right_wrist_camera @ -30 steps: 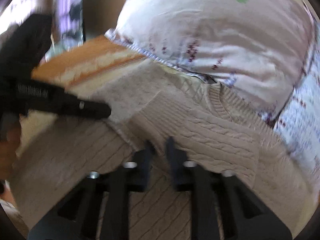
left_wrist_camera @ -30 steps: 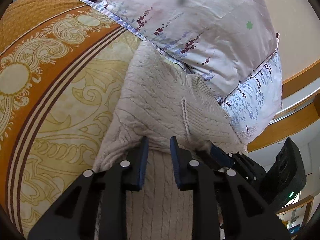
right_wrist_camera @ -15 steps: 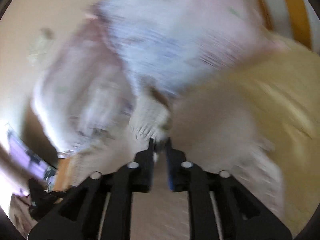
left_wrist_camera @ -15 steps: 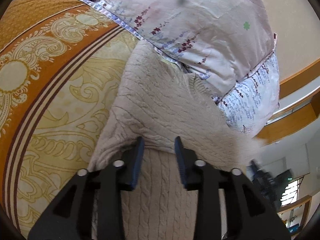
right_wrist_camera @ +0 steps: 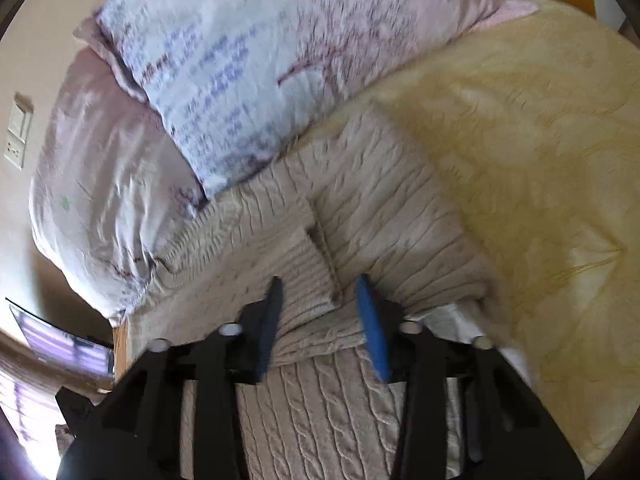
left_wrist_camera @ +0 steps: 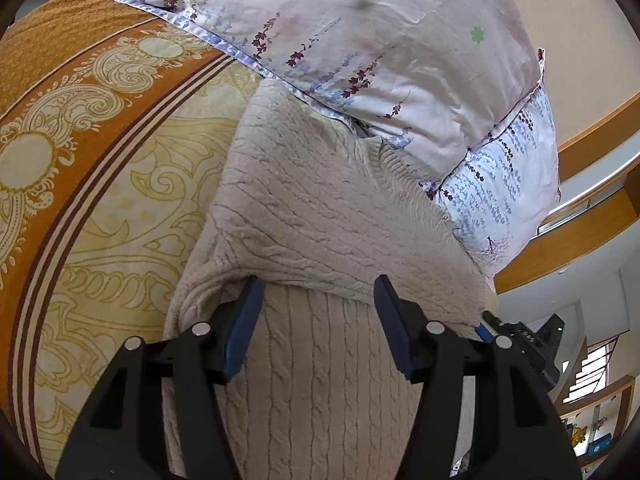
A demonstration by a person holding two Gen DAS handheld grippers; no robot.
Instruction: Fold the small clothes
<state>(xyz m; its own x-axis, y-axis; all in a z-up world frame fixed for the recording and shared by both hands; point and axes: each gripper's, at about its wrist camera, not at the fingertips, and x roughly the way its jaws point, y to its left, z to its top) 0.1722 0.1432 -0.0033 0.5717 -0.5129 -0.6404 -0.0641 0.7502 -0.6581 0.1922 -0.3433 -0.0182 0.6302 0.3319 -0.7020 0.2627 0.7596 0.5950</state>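
On the patterned orange-and-cream bedspread [left_wrist_camera: 100, 184], pushed up against two floral pillows [left_wrist_camera: 380, 52], lies the beige cable-knit sweater [left_wrist_camera: 320, 216], one part already folded over across its lower body. The left gripper [left_wrist_camera: 318, 312] sits low over that fold line with its jaws standing well apart; they have just been opening, and the knit lies under and between them without either blue pad pressing on it, so the fold looks released. A second ago those same jaws were nearly together at the same spot, and the hand has hardly shifted since. The right gripper [right_wrist_camera: 320, 312] has changed far more: a second ago it was close beside the left one over the middle of the sweater, whereas now it faces the garment's other side, with the folded sleeve's ribbed cuff [right_wrist_camera: 312, 276] lying between its jaws. These stand a little apart and have just been narrowing again; the picture is smeared, so whether the pads actually pinch the cuff I cannot tell. Judging from this, one fold is laid down and the right side is next.
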